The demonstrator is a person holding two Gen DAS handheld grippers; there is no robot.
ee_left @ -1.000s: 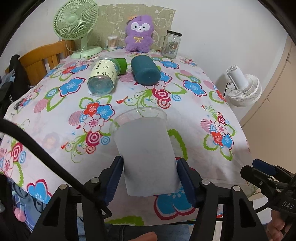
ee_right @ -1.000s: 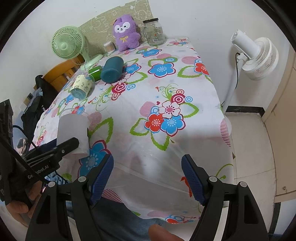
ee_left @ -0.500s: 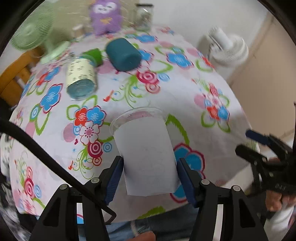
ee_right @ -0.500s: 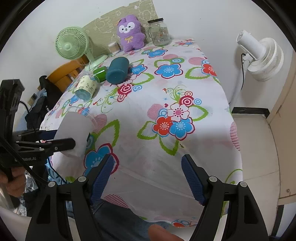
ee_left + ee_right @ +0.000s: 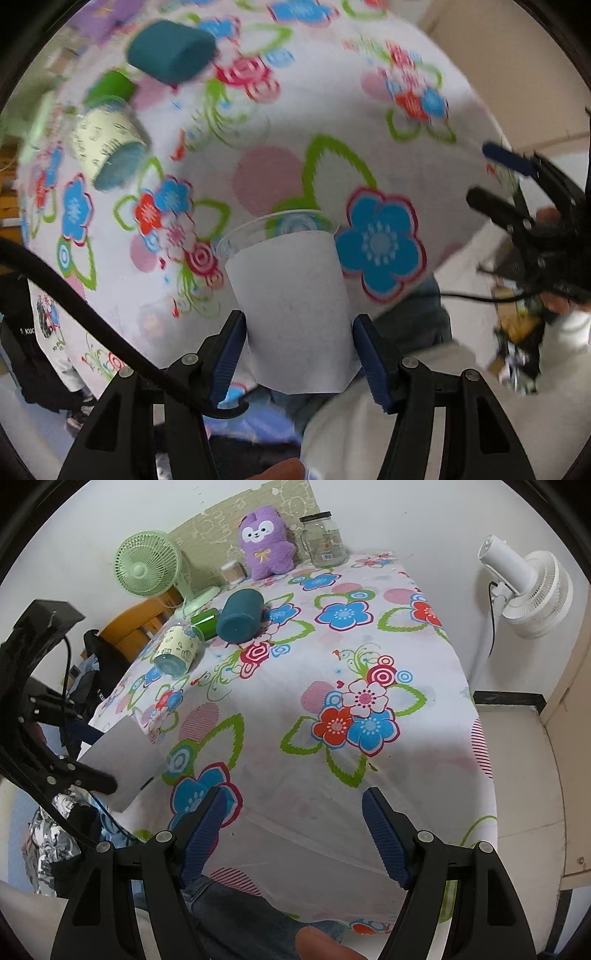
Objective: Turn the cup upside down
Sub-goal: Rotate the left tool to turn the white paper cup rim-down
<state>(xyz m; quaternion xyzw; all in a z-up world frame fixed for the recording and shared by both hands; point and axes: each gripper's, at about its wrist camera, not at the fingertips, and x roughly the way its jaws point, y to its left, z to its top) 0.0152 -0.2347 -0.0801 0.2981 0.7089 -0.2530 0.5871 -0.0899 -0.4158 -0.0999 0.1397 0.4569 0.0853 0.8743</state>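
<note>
My left gripper [image 5: 299, 354] is shut on a clear plastic cup with a white paper sleeve [image 5: 295, 314]. It holds the cup in the air over the near edge of the flowered table [image 5: 332, 110], tilted, with the open rim pointing away and down at the cloth. The cup also shows in the right wrist view [image 5: 122, 760], at the left beyond the table edge. My right gripper [image 5: 291, 830] is open and empty, above the table's near edge; it also shows in the left wrist view [image 5: 498, 177].
A teal cup [image 5: 240, 616], a patterned cup [image 5: 177, 650] and a green cup [image 5: 205, 622] lie on their sides at the far left. A purple plush [image 5: 264, 542], glass jar [image 5: 323, 539] and green fan [image 5: 147, 565] stand at the back. A white fan [image 5: 528, 587] stands at right.
My left gripper has tipped forward and rolled with the cup, so the rim now points down at the cloth. The right gripper has barely moved.
</note>
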